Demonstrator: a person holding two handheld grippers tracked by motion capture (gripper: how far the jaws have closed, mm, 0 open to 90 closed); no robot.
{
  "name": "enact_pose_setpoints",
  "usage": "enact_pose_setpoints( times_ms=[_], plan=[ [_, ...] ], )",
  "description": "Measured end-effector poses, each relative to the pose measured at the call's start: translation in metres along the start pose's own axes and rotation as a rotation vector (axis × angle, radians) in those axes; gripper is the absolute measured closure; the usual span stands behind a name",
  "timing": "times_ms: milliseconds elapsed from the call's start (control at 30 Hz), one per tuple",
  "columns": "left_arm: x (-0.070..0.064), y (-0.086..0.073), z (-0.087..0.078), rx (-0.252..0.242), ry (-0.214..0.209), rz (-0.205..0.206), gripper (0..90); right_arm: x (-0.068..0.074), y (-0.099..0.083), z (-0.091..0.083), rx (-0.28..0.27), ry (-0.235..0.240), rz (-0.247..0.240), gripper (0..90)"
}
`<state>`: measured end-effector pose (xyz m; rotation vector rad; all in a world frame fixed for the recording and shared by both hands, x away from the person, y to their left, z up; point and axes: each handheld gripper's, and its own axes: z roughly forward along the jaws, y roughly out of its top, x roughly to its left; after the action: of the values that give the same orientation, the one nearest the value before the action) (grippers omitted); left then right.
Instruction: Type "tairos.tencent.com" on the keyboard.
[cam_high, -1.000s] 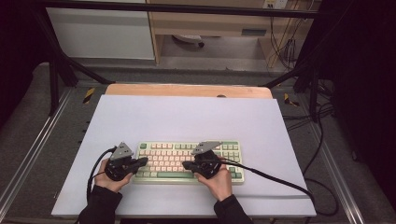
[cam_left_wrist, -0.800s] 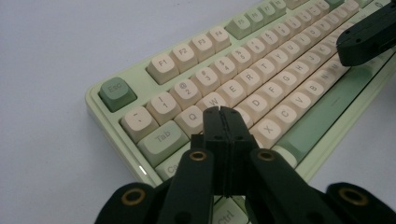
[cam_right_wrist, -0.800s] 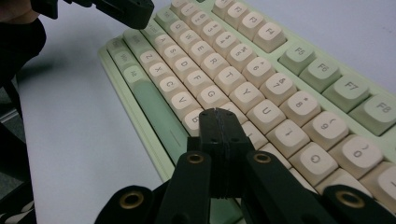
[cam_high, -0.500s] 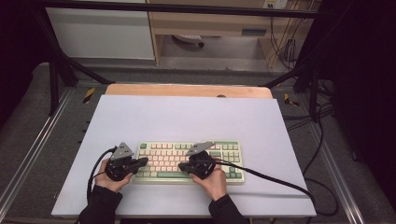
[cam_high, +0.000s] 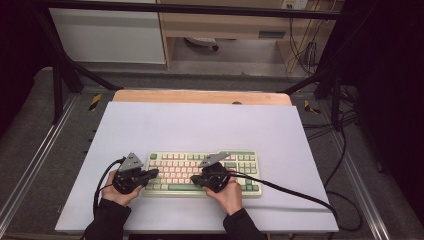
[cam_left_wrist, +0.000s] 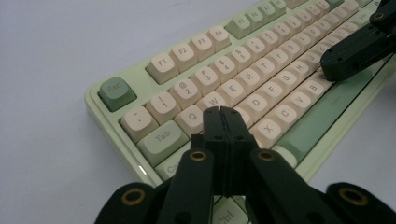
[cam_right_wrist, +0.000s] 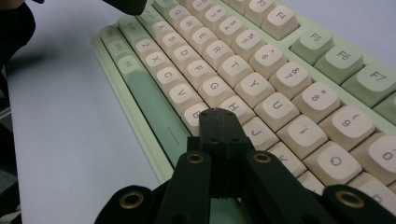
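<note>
A pale green keyboard (cam_high: 243, 161) with cream and green keys lies near the front of the white table top (cam_high: 200, 127). My left gripper (cam_high: 154, 173) rests at the keyboard's left end, jaws shut with nothing between them. In the left gripper view its tip (cam_left_wrist: 221, 112) sits just over the keys near A and S on the keyboard (cam_left_wrist: 261, 46). My right gripper (cam_high: 194, 180) is over the middle of the bottom rows, also shut and holding nothing. In the right gripper view its tip (cam_right_wrist: 217, 114) hovers by the B, N and H keys of the keyboard (cam_right_wrist: 280, 70).
A wooden strip (cam_high: 200, 96) runs along the table's far edge. Black cables (cam_high: 295, 192) trail from both grippers, the right one across the table to the floor. Metal frame rails (cam_high: 30, 165) flank the table. A cabinet (cam_high: 110, 35) stands behind.
My right gripper has shifted a little to the left along the keyboard. The left gripper has stayed where it was.
</note>
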<state>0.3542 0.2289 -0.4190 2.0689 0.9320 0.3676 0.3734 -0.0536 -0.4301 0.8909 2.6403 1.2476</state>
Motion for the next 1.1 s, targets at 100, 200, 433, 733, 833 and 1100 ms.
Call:
enact_pose_setpoints(
  times_ms=[100,200,433,733,833,1100],
  plan=[
    [0.0,0.0,-0.001,-0.003,0.001,-0.002,89.7,0.0,0.002,-0.005,-0.018,-0.003,-0.007,90.0],
    [0.0,0.0,-0.001,-0.005,-0.001,-0.002,89.7,-0.001,0.004,-0.01,-0.018,-0.011,-0.007,90.0],
    [0.0,0.001,-0.002,-0.008,-0.001,-0.003,89.7,-0.002,0.006,-0.021,-0.013,-0.027,-0.012,90.0],
    [-0.001,0.002,-0.002,-0.01,-0.002,-0.001,89.7,-0.008,0.001,-0.034,-0.018,-0.039,0.003,90.0],
    [-0.002,0.002,-0.002,-0.011,-0.004,-0.001,89.7,-0.011,-0.001,-0.038,-0.025,-0.043,0.009,90.0],
    [-0.006,0.004,-0.001,-0.009,-0.017,0.006,89.7,-0.017,-0.01,-0.047,-0.033,-0.056,0.019,90.0]
  ],
)
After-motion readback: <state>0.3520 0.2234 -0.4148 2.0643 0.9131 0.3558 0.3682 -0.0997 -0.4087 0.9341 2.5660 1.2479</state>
